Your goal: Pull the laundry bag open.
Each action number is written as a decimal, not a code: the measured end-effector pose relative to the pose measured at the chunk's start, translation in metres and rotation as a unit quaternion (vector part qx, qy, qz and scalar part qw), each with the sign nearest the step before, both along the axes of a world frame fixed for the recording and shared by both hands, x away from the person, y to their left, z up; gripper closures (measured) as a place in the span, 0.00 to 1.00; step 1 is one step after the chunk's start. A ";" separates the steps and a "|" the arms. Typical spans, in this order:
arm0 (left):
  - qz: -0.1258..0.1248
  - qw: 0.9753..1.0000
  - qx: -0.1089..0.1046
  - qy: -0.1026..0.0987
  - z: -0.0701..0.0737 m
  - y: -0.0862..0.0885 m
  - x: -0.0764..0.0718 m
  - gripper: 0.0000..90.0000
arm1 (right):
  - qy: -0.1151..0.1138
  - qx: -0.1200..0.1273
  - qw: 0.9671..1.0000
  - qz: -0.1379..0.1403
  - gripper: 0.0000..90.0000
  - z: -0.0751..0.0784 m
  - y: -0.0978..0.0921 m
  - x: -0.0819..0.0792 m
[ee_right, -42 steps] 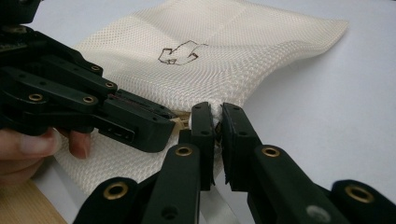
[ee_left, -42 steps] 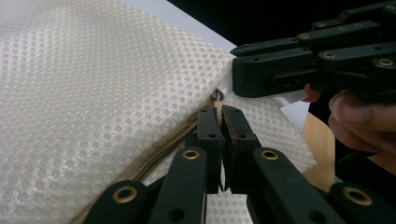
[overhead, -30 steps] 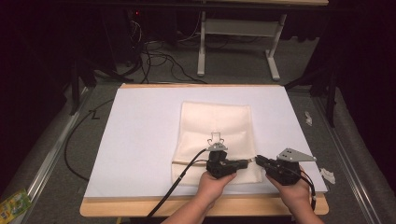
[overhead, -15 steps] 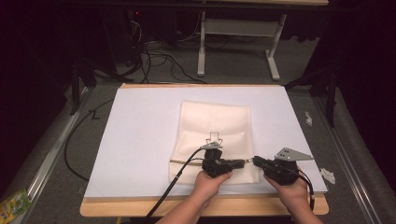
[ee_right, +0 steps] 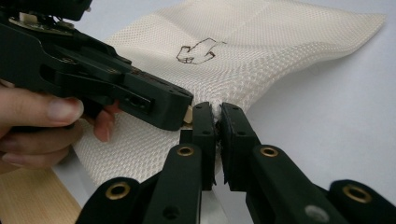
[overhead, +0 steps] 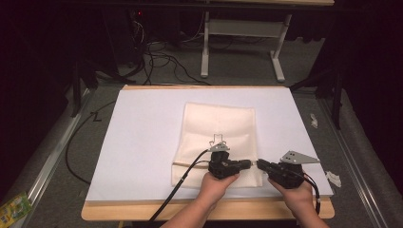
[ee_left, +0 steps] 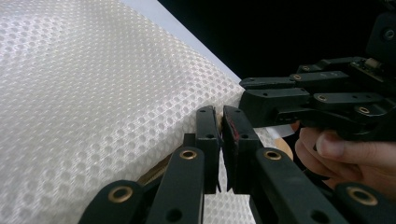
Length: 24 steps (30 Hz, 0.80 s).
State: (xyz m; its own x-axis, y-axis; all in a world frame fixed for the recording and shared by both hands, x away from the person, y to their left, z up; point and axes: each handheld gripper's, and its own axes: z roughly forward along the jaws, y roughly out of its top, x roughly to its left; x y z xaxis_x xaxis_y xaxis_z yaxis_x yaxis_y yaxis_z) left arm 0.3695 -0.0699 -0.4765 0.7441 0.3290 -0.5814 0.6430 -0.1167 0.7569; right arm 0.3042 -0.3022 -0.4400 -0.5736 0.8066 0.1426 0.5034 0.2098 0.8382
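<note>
The mesh bag [overhead: 218, 142] lies flat on the white table [overhead: 142, 142], near the front edge. To do this well, both grippers should hold tight and move together. The left gripper [ee_left: 218, 122] and right gripper [ee_right: 215, 116] pinch its near right corner, tips almost meeting.

— What lies on the white board [overhead: 142, 142]?
— A cream mesh cloth [overhead: 218, 128], with a small dark drawing.
— And the grippers?
— The left gripper [overhead: 244, 165] and right gripper [overhead: 260, 164] meet tip to tip at its near right corner.
</note>
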 end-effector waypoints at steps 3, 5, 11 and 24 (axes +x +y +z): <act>0.002 1.000 0.003 -0.003 0.000 -0.003 -0.001 0.96 | 0.000 0.002 1.000 0.001 0.96 0.000 0.001 0.000; 0.004 1.000 0.002 -0.005 0.001 -0.002 -0.001 0.97 | -0.002 0.000 1.000 -0.001 0.96 0.000 0.001 0.000; 0.008 1.000 0.001 0.001 -0.001 0.000 -0.002 0.98 | 0.003 -0.003 1.000 -0.008 0.96 0.001 0.001 0.000; 0.004 1.000 0.002 0.008 -0.003 0.001 -0.005 0.98 | 0.011 -0.003 1.000 -0.015 0.97 0.000 0.002 0.000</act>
